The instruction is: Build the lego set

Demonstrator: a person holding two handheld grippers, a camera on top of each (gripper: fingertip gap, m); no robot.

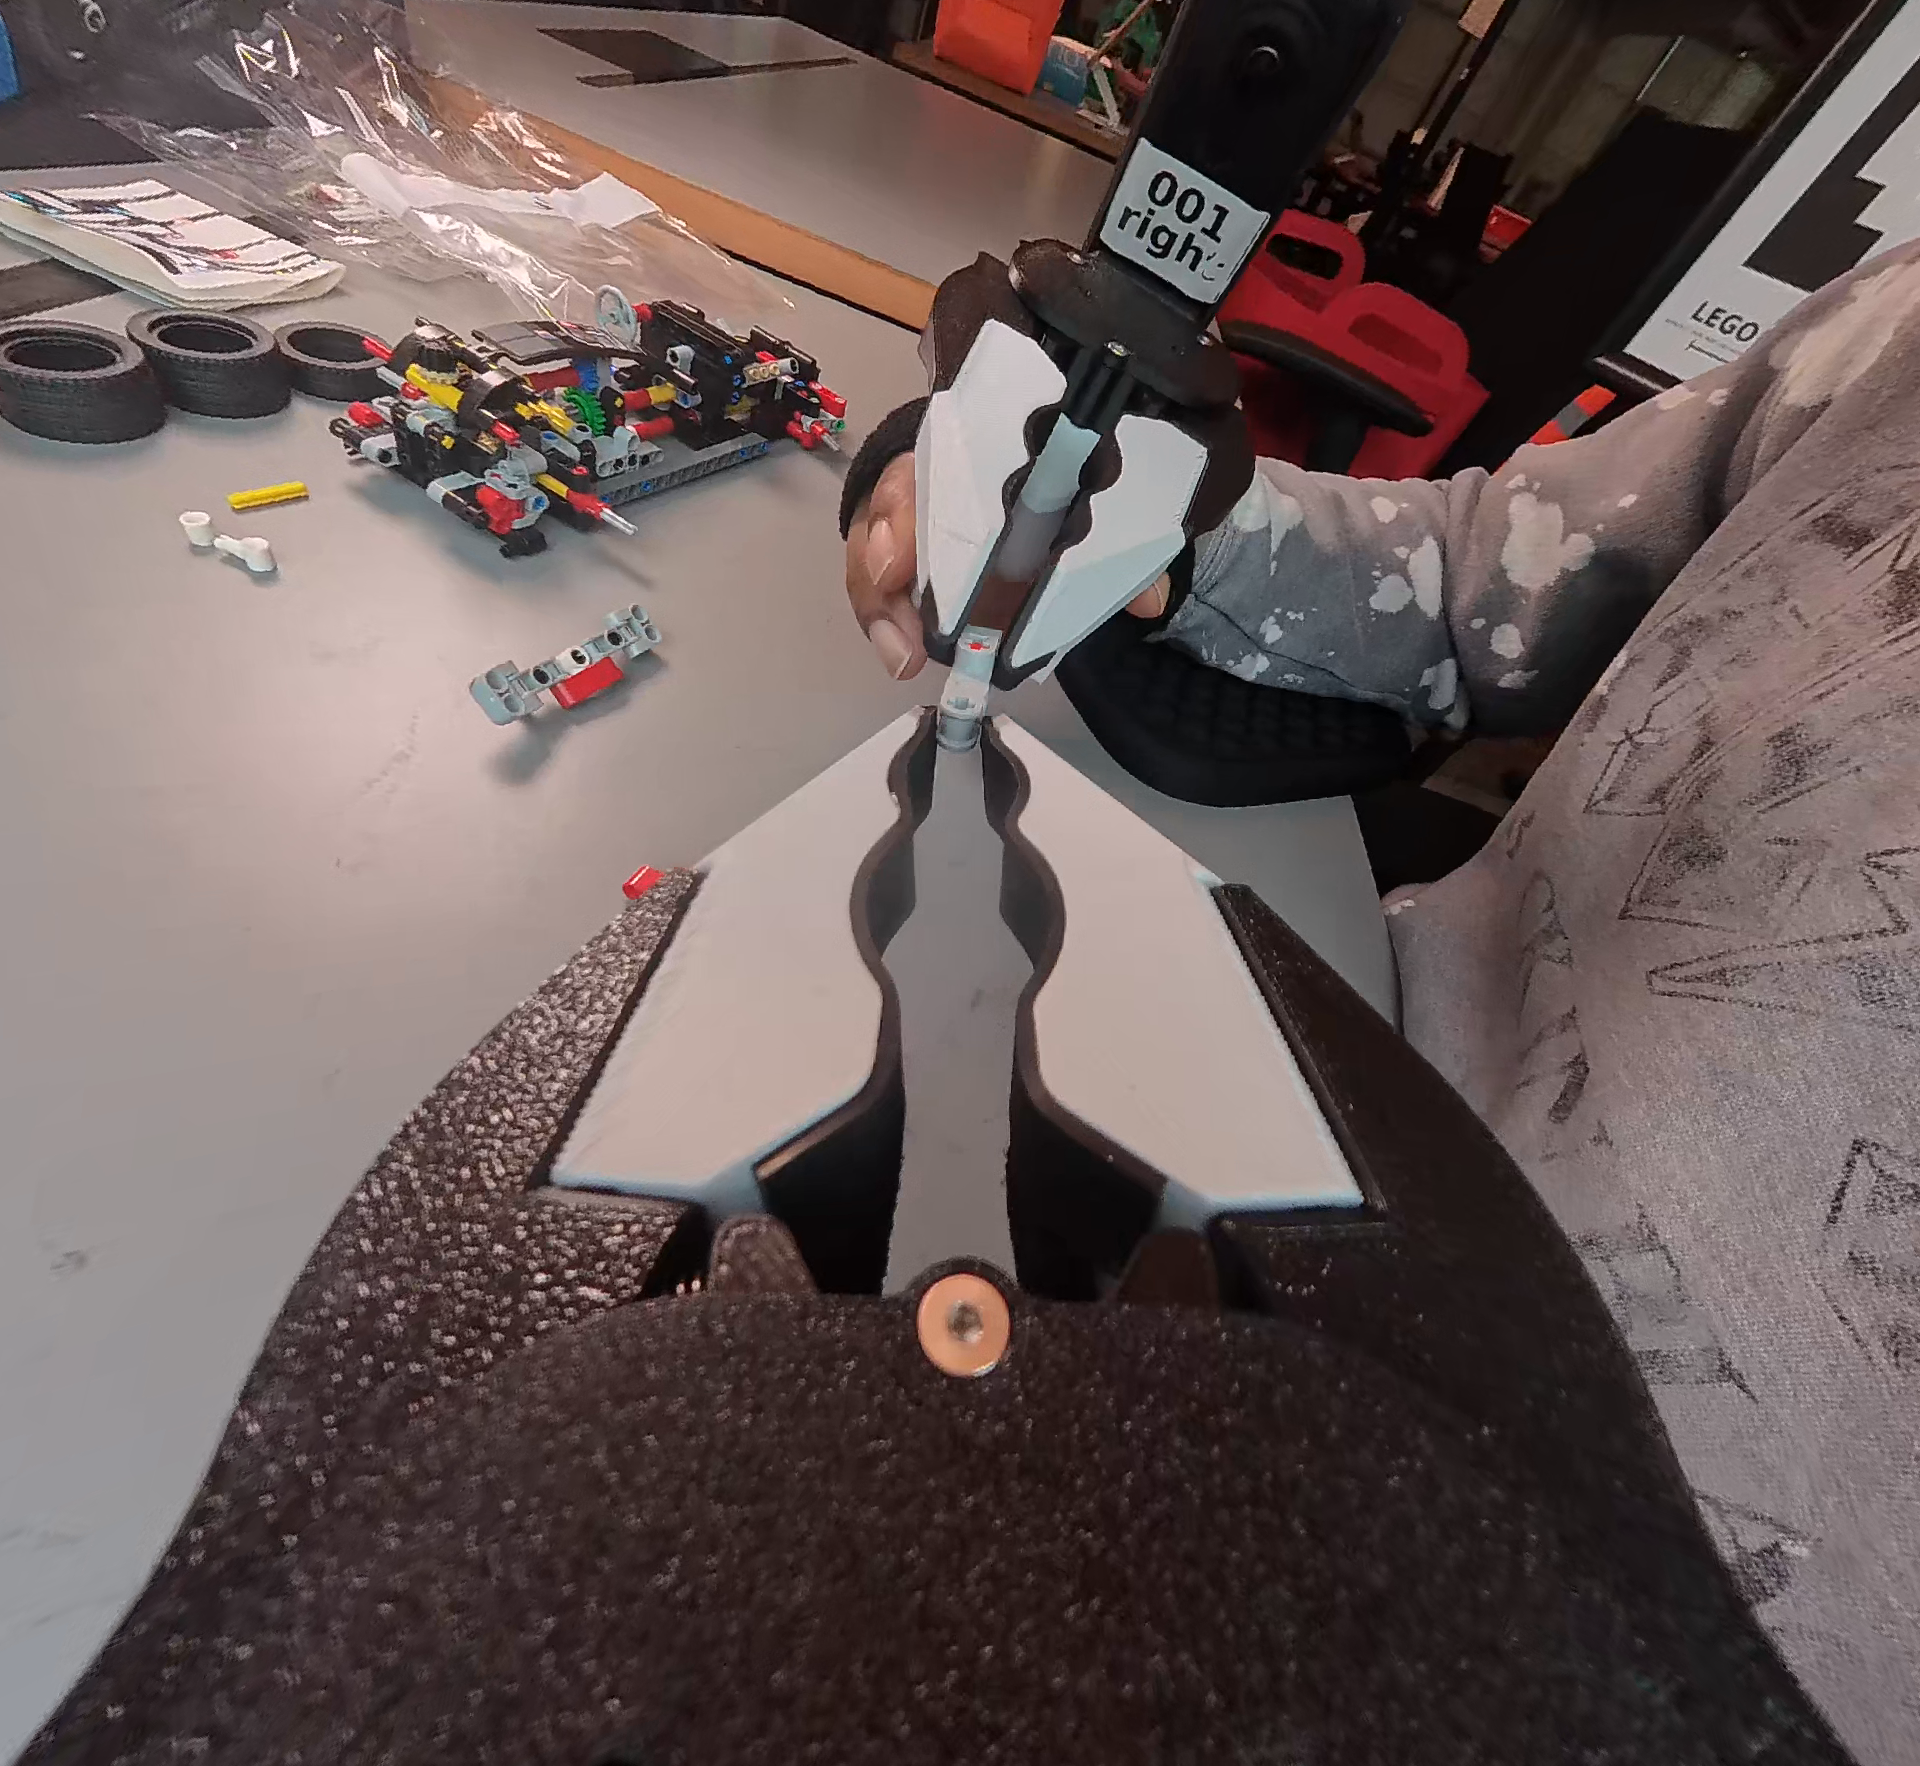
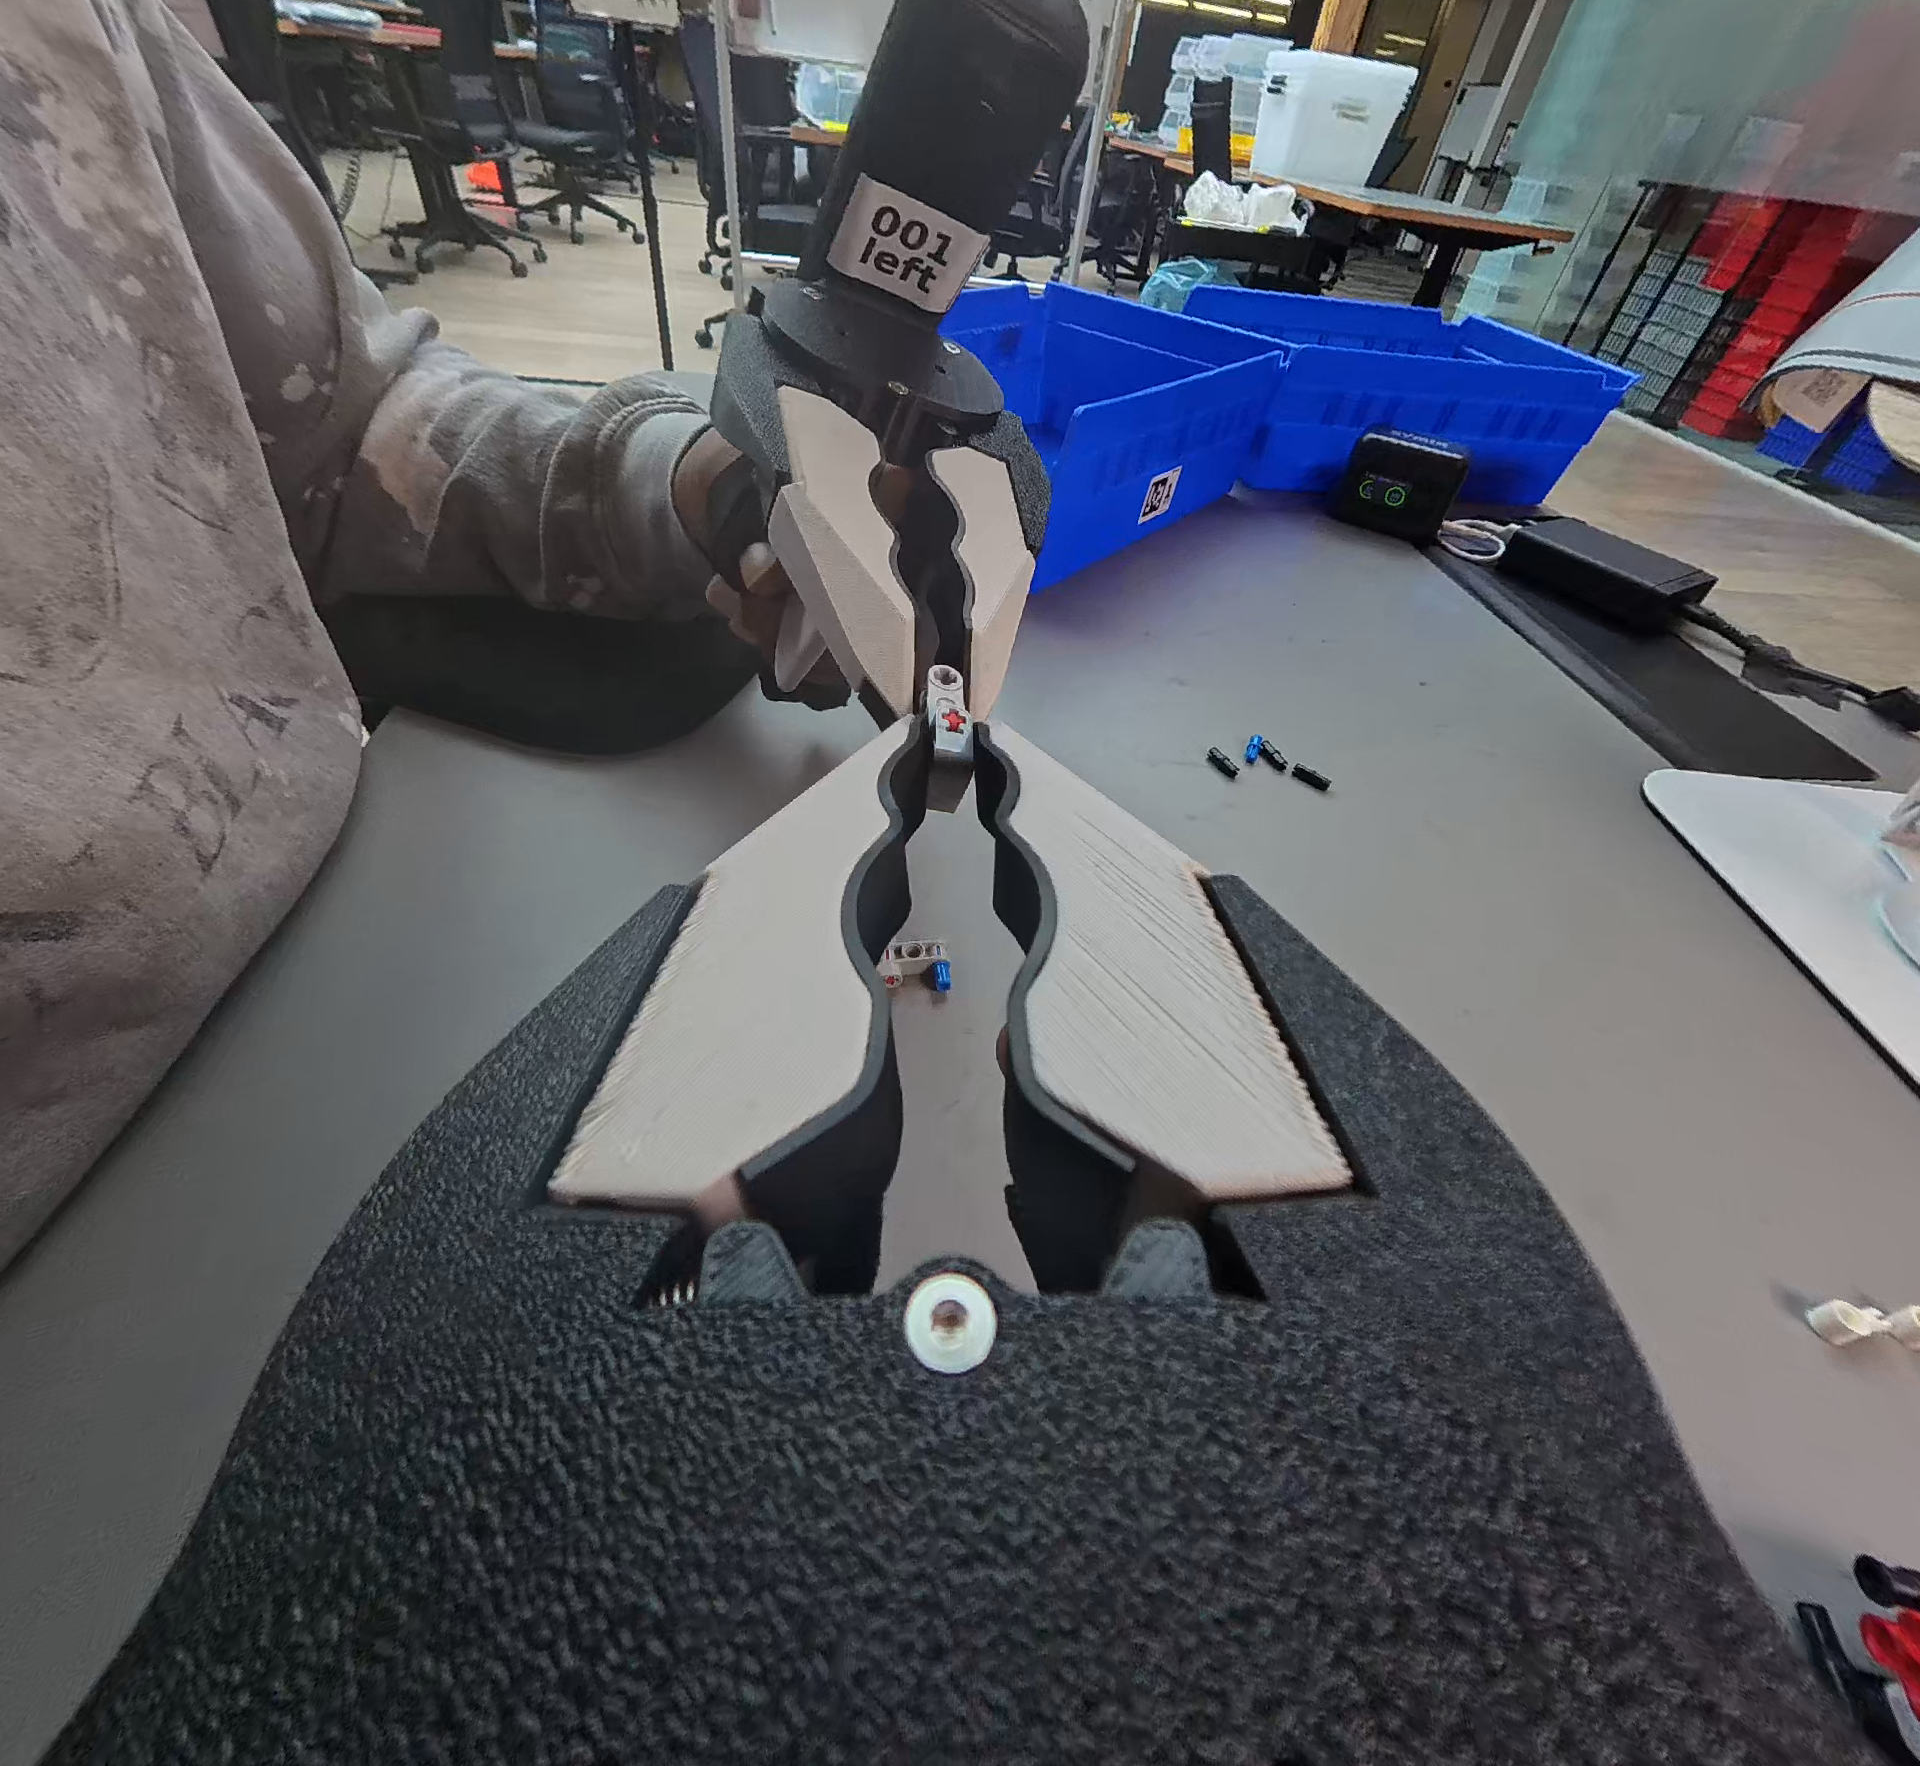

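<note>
A small grey Lego connector (image 1: pixel 964 693) with a red axle end is held in the air between both grippers, tip to tip. My left gripper (image 1: pixel 958 731) is shut on its near end. My right gripper (image 2: pixel 948 737) is shut on the other end of the connector (image 2: pixel 951 721), where the red cross-shaped axle shows. In the left wrist view the right gripper (image 1: pixel 975 651) points down at mine. In the right wrist view the left gripper (image 2: pixel 940 682) does the same. The partly built car chassis (image 1: pixel 582 417) lies on the grey table (image 1: pixel 260 885) at the far left.
Three black tyres (image 1: pixel 156 366) lie left of the chassis. Near it are a grey and red sub-assembly (image 1: pixel 566 667), a yellow axle (image 1: pixel 267 495) and white pieces (image 1: pixel 229 542). A grey piece with a blue pin (image 2: pixel 920 963), loose pins (image 2: pixel 1268 760) and blue bins (image 2: pixel 1299 407) are on the right side. The grippers are tip to tip, or close to it.
</note>
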